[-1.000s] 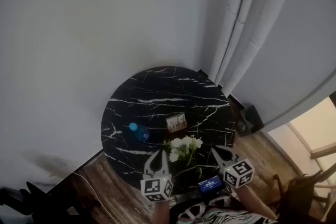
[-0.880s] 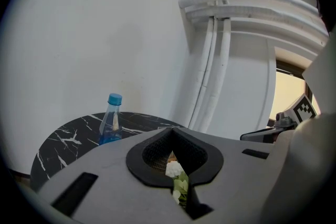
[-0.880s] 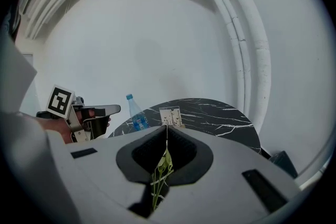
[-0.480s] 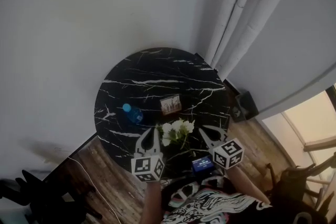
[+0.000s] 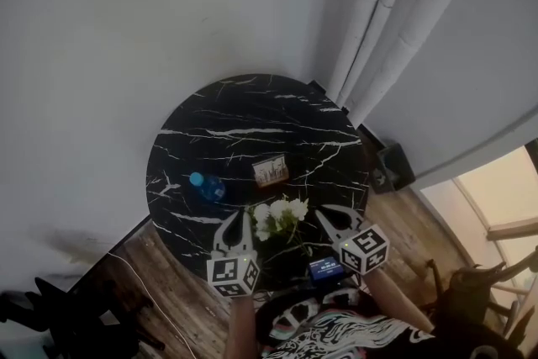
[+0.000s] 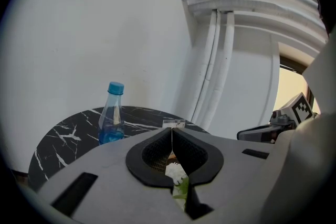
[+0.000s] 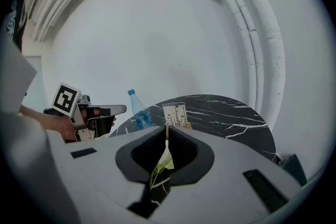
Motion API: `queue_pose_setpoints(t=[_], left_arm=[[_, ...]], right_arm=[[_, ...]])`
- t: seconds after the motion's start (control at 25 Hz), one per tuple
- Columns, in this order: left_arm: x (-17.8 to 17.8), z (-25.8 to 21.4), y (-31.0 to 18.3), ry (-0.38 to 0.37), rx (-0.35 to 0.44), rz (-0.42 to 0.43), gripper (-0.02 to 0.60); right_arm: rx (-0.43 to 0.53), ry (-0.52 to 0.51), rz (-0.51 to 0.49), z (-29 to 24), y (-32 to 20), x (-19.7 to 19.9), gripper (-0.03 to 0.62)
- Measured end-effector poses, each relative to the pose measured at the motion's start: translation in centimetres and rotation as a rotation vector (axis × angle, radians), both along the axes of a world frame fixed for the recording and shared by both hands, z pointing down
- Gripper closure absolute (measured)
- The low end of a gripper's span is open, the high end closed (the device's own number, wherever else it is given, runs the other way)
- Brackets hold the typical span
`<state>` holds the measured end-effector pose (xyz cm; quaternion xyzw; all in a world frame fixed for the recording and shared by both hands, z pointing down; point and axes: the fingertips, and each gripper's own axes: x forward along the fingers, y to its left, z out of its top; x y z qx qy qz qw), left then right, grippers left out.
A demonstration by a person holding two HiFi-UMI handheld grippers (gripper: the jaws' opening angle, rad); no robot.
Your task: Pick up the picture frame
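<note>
Two-handed, hovers at desk (image 5: pixel 252 101) near edge, left gripper (image 5: pixel 237 217) and right gripper (image 5: pixel 329 214) jaws pressed together, empty. Finds picture frame (image 5: pixel 270 171) upright mid-desk, farther off; white flowers (image 5: pixel 279 217) between, blue bottle (image 5: pixel 207 186) left.

I held my grey two-jaw left gripper (image 5: pixel 237 218) low in front of me, its jaws pressed together with nothing gripped, pointing ahead and slightly down. My grey two-jaw right gripper (image 5: pixel 326 214) hung beside it, well apart, jaws likewise closed and empty, angled a little toward the left one.
</note>
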<state>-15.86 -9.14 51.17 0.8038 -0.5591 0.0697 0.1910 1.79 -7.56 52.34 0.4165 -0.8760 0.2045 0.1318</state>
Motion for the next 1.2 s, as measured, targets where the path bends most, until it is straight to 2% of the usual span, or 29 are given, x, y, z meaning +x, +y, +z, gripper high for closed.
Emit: queue_pose_setpoints(t=[0.44, 1.2], left_arm=[[-0.6, 2.6, -2.4, -0.017, -0.051, 0.024, 0.566], [0.9, 9.7, -7.5, -0.120, -0.183, 0.163, 0.566]], right_arm=[[-0.021, 0.054, -0.027, 2.5, -3.2, -0.2, 0.574], [-0.103, 0.140, -0.148, 8.7, -9.0, -2.9, 0.572]])
